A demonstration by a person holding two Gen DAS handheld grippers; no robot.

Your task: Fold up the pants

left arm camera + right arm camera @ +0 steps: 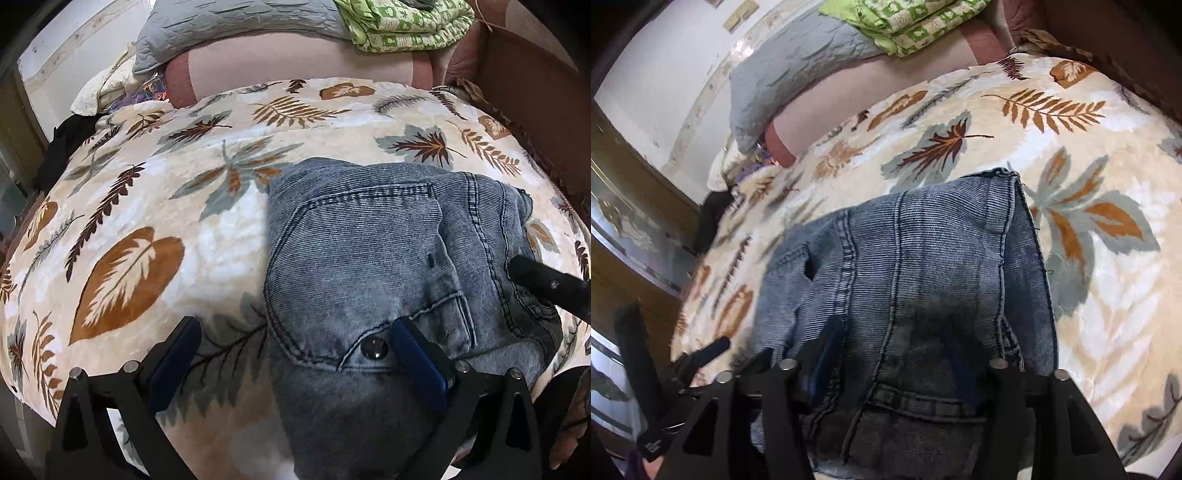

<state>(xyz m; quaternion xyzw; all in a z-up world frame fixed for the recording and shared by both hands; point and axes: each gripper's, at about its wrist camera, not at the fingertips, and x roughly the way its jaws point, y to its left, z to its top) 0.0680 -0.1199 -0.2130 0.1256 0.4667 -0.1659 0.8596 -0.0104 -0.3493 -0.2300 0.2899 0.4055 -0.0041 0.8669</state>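
Observation:
Blue denim pants (373, 266) lie folded in a compact stack on a leaf-print blanket (192, 206). A back pocket with a metal rivet faces up. My left gripper (295, 332) is open above the stack's left edge, its right finger (417, 354) over the denim, its left finger (177, 354) over the blanket. My right gripper shows as a black tip (535, 284) at the pants' right side. In the right wrist view the pants (923, 258) fill the centre and my right gripper (897, 354) is open, jaws spread wide over the denim near the waistband.
A grey quilted pillow (221, 26) and a green patterned cloth (406, 22) lie at the bed's far end. A brown cardboard box (535, 92) stands at the right. Dark clothing (70, 140) hangs off the left edge. A white wall (665, 74) and a wooden door (624, 206) stand to the left.

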